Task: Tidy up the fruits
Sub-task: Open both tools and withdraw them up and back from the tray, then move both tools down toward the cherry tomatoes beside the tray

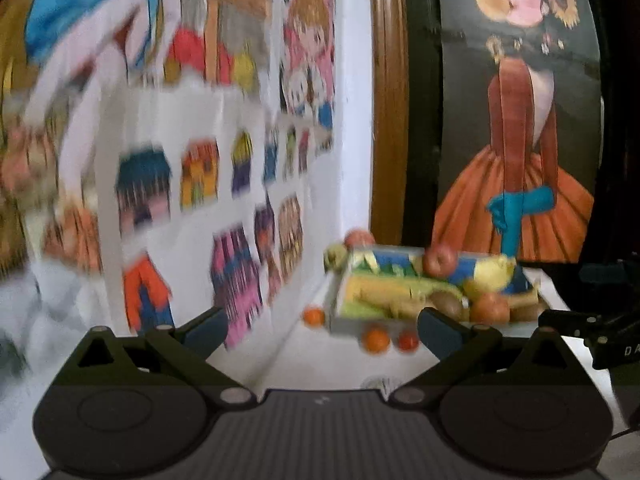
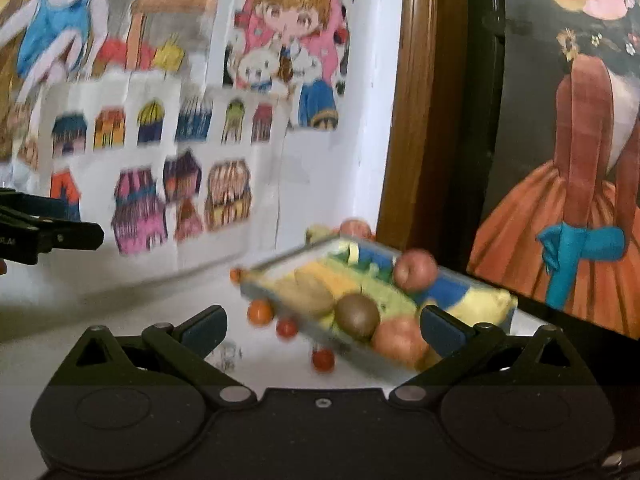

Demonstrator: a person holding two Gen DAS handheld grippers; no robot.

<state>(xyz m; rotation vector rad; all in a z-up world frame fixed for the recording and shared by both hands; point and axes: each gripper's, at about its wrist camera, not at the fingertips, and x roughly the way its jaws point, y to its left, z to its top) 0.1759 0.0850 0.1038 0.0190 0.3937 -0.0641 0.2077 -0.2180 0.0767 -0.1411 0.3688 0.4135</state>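
While both grippers' fingers (image 2: 202, 326) gape empty, the fruit tray (image 2: 280, 280) runs diagonally, near-right to far-left.

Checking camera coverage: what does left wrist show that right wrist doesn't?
Only left wrist: the right hand-held gripper's black body at the right edge; its fingertips are out of frame.

Only right wrist: the left hand-held gripper's black body at the left edge, and a third small red-orange round fruit on the white tabletop.

Both: their own hand-held gripper open and empty (left, right), the colourful rectangular tray with apples and kiwis, small fruits beside it, children's drawings, and the framed painting of an orange dress.
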